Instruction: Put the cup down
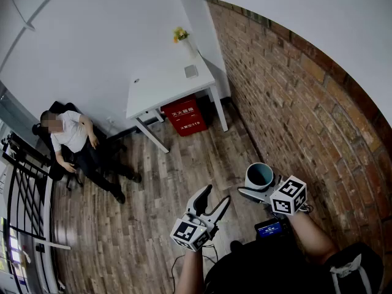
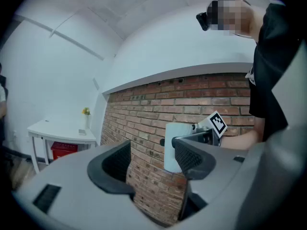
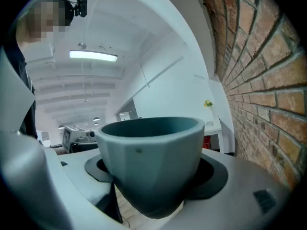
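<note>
Open wooden floor (image 1: 165, 182) between brick wall (image 1: 294, 90) (right side) and seated person (image 1: 73, 139), white table (image 1: 159, 87) beyond

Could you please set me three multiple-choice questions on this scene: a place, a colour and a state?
1. The red box sits where, relative to the white table? A on it; B under it; C far from it.
2. The cup has which colour? A grey-blue; B yellow; C red.
3. The left gripper is: A shut on the cup; B open, empty; C shut, empty.
Answers:
1. B: the red box shows below the white table.
2. A: its wall is grey-blue.
3. B: its jaws stand apart, with nothing between.
</note>
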Available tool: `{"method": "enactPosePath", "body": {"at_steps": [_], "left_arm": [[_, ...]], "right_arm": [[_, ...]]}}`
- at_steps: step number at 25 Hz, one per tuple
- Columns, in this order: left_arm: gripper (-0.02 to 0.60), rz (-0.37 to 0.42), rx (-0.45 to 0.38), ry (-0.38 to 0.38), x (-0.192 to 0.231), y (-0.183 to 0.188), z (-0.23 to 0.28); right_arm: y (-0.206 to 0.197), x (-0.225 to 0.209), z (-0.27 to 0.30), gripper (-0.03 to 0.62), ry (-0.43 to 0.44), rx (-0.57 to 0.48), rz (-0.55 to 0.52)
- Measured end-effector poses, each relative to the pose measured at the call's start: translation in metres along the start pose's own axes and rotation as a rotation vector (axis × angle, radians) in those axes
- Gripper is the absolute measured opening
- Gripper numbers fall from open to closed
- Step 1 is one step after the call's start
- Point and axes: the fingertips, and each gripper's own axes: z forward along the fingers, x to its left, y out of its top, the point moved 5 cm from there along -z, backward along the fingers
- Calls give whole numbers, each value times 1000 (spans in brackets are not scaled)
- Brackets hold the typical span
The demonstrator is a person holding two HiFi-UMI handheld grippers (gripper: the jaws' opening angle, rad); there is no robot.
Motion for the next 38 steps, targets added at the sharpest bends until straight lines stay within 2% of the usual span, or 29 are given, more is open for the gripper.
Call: {"method": "enactPosePath", "body": {"at_steps": [11, 30, 38], "left_arm": [[293, 16, 2, -26, -4, 2, -3], [293, -15, -15, -9, -2, 2, -5], [292, -4, -5, -18, -3, 0, -2]], "right_arm": [[2, 2, -1, 402, -8, -6, 5], [1, -1, -1, 402, -2, -8, 40], [0, -3, -2, 402, 0, -9, 44]]}}
